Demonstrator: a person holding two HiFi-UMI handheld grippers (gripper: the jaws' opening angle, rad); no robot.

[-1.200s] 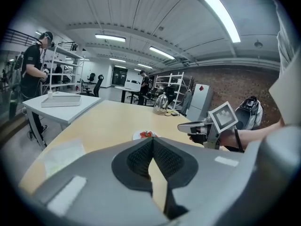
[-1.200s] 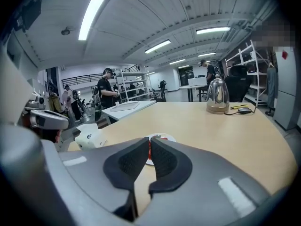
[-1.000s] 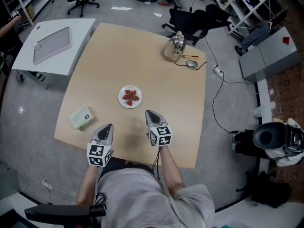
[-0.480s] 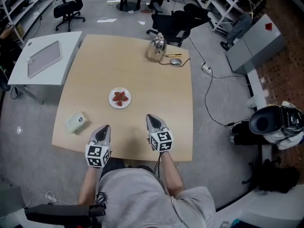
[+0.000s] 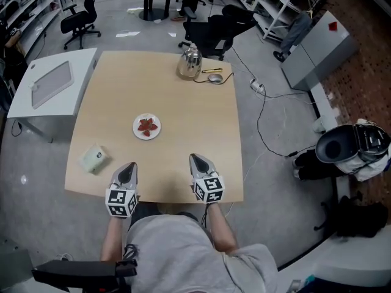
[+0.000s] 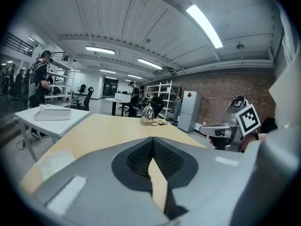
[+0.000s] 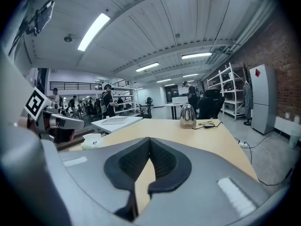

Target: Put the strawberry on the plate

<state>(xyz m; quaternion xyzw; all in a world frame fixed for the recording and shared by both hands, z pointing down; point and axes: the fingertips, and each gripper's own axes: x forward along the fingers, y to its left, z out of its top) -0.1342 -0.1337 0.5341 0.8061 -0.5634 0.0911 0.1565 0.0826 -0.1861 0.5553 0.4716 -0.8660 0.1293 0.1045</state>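
Retreat is the change here: your right tool [image 5: 197, 159], which stood just before the plate [image 5: 137, 133] a moment ago, is now back at the near edge of the worktop [image 5: 183, 108]. Your left tool [image 5: 128, 166] is drawn back beside it. The 2 tools are well apart from the plate and point over the worktop almost level.

In the left gripper view the tips of the left tool [image 6: 153, 142] meet, and nothing is between them. The right tool [image 7: 149, 145] is closed in the same way and empty; only bare wood shows through the slit lower down.

The strawberry [image 5: 146, 126] lies red on the white plate, in the middle of the worktop. From above it looks like more than 1 piece, but this is too small to count. The kettle [image 5: 189, 63] at the far edge and the pale green pack [image 5: 95, 159] at the left are away from the plate.

I judge that the task is done: the fruit is placed, both tools are free, and you only need to rest.
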